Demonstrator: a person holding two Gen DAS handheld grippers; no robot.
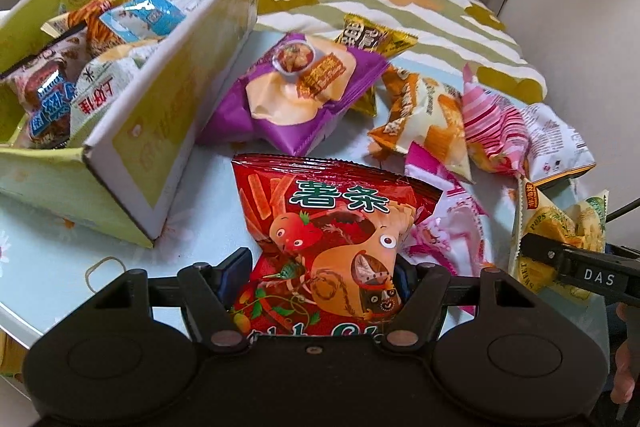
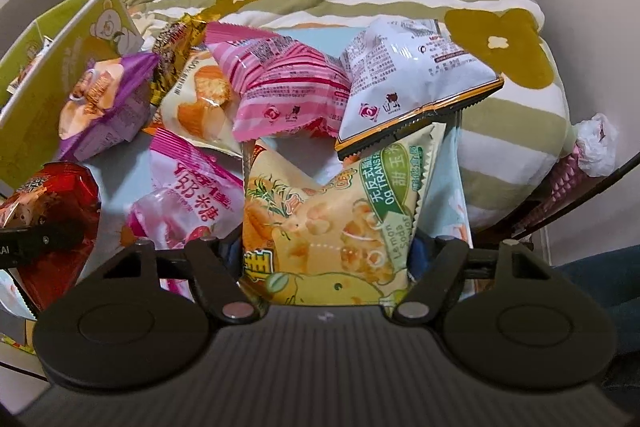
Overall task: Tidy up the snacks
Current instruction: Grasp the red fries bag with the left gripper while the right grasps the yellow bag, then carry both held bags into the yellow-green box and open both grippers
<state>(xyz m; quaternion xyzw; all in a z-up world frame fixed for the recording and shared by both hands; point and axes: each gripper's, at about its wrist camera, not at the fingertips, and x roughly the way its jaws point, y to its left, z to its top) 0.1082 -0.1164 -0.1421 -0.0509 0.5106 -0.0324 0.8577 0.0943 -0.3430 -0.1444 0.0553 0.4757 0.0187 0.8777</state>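
The left claw point(image 1: 320, 279) grips a red fries bag point(image 1: 328, 227) near the green box point(image 1: 132, 131) at far left. The right claw point(image 2: 326, 259) grips a yellow corn-pops bag point(image 2: 328, 223). Puffy, slick packets may slip out, or snag the loose pile on the table point(image 1: 52, 267).

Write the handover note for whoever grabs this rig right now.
Left gripper: shut on the red bag, held just above the table.
Right gripper: shut on the yellow bag.
Green box sits to the left, open, with several packs already inside.
Left on the table: purple bag, gold pack, orange pack, pink striped pack, white pack, pink pack.
Next, probably: drop both held bags in the box, then clear the rest.
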